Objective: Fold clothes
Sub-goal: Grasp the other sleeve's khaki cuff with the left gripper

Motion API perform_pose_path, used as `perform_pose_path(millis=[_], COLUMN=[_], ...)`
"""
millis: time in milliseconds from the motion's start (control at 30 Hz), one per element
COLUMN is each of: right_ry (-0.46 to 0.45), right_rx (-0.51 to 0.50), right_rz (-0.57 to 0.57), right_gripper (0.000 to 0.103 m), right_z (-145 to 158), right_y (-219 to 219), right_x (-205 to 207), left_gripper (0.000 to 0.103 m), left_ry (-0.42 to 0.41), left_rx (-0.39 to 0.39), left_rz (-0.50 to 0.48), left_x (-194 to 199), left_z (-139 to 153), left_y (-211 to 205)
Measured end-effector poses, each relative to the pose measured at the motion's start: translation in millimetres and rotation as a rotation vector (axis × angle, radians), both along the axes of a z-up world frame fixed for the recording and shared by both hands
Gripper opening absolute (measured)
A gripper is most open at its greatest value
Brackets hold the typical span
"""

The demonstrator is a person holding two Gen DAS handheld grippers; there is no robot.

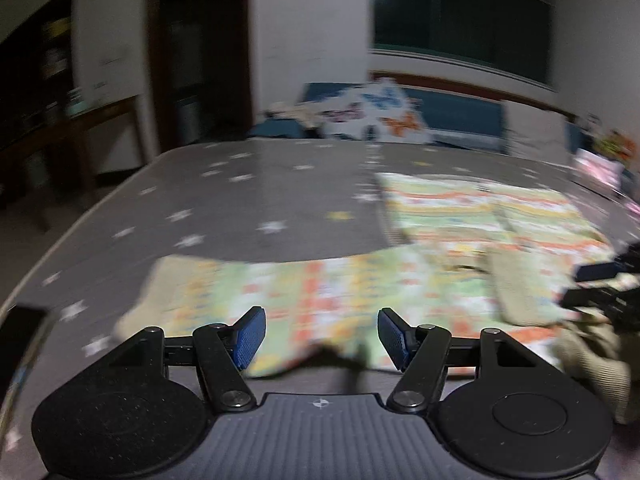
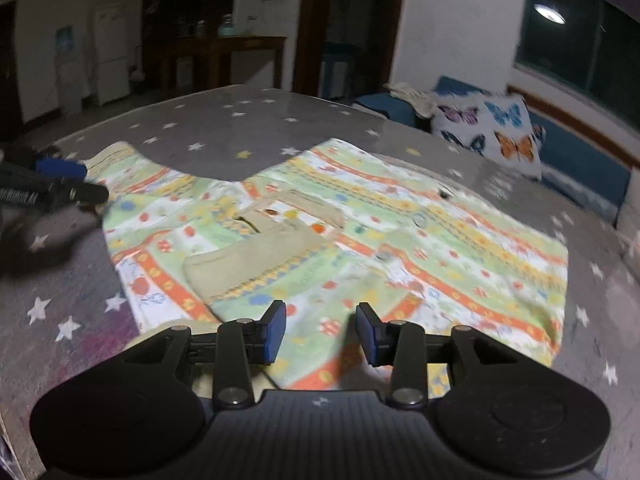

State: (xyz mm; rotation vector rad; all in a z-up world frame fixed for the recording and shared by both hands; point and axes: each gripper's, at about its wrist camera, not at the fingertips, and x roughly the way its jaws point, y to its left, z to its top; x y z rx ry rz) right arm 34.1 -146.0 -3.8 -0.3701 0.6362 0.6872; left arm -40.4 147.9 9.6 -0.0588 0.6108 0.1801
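Left gripper [image 1: 321, 336]: jaws apart, nothing btwn pads, hovering over near-left sleeve of garment [image 2: 340, 240]. Same tool seen from right wrist view at far left, beside sleeve cuff [image 2: 112, 156]; contact w/ fabric can't be told.

Garment, patterned top w/ beige trim: spread flat on grey star-print cover [image 2: 224, 120], front up, sleeve reaching left, body running right. Beige collar [image 2: 248, 260] near middle, one part folded over body.

Right gripper [image 2: 321, 332]: jaws partly apart, nothing pinched, over near hem region.

Butterfly pillow [image 2: 492, 128] well apart, far right, off the work area.

Step in hand, by judgement: re-gripping for next fold. To do well: pinch cuff and shoulder seam w/ single layer only, lift just enough to clear cover, carry sleeve across body keeping edge straight, smooth collar first so no lump gets trapped. Left view blurred, so fine detail uncertain.
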Motion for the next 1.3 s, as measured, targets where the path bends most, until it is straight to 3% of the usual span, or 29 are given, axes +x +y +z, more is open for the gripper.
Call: perform_pose_path(millis=[300,500,600,700,800,1000,1067,1133,1300], right_ry=[0.015,0.033,0.037,0.041,0.044,0.051,0.053,0.051,0.050], right_rx=[-0.008,-0.004,-0.003,-0.002,-0.001,0.001,0.002,0.001,0.005], right_rz=[0.085,0.079,0.074,0.069,0.065,0.055,0.052,0.052,0.051], right_gripper=[0.044,0.046,0.047,0.047,0.048,0.050,0.050,0.050,0.051], right_z=[-1,-2,-2,-3,-3,-4,-4,-4,-4], right_y=[23,23,23,23,24,24,24,24,24], right_x=[-7,-4,-3,-2,-1,2,2,2,2], left_gripper=[0.065,0.062,0.037,0.020,0.018,0.022,0.029,0.047,0.062], left_ry=[0.021,0.040,0.028,0.018,0.019,0.025,0.028,0.024,0.010], left_rx=[0.000,-0.042,-0.044,-0.040,0.003,0.038,0.024,-0.003,-0.040], left_rz=[0.240,0.279,0.261,0.226,0.212,0.221,0.243,0.266,0.290], left_x=[4,11,14,21,35,57,56,49,24], left_z=[-9,-18,-17,-16,-16,-14,-14,-14,-10], left_y=[64,93,98,100,99,107,113,116,114])
